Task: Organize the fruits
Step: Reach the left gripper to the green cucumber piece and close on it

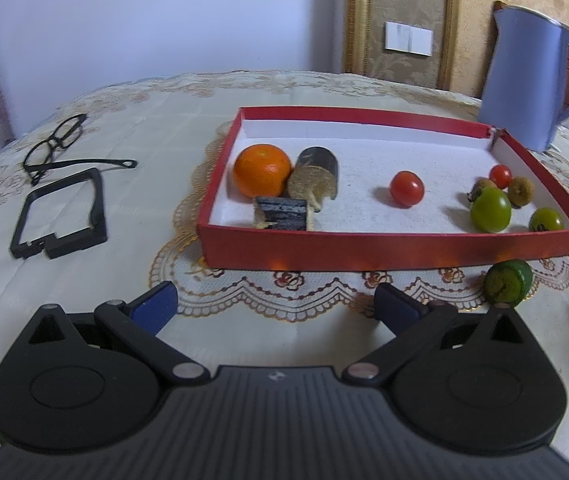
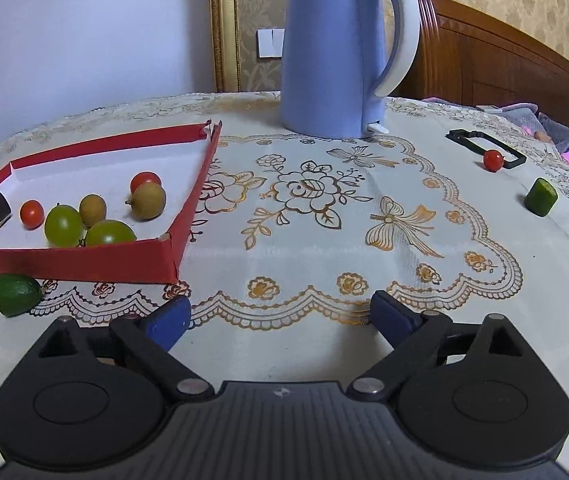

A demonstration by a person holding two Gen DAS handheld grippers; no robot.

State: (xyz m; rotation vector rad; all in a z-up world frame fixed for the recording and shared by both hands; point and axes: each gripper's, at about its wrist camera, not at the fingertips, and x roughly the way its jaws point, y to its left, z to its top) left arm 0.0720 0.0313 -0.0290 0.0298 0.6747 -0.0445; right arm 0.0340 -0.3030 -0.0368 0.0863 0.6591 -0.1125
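Most fruit already sits in the red box (image 1: 384, 254). Left to right inside it: orange (image 1: 262, 175), two dark-skinned cut pieces (image 1: 316, 178), a cherry tomato (image 1: 406, 189), then a cluster at the right end of green tomatoes (image 1: 490, 210), brown longans (image 1: 521, 191) and another red tomato.

Still out, by my reading: a green cut piece (image 1: 508, 282) just in front of the box, a cherry tomato (image 2: 493, 160) touching a black frame, and a green chunk (image 2: 540, 197) well apart at far right.

My left gripper (image 1: 276, 310) is spread, nothing between the pads. My right gripper (image 2: 280, 318) likewise stands wide and empty over bare tablecloth (image 2: 304, 240).
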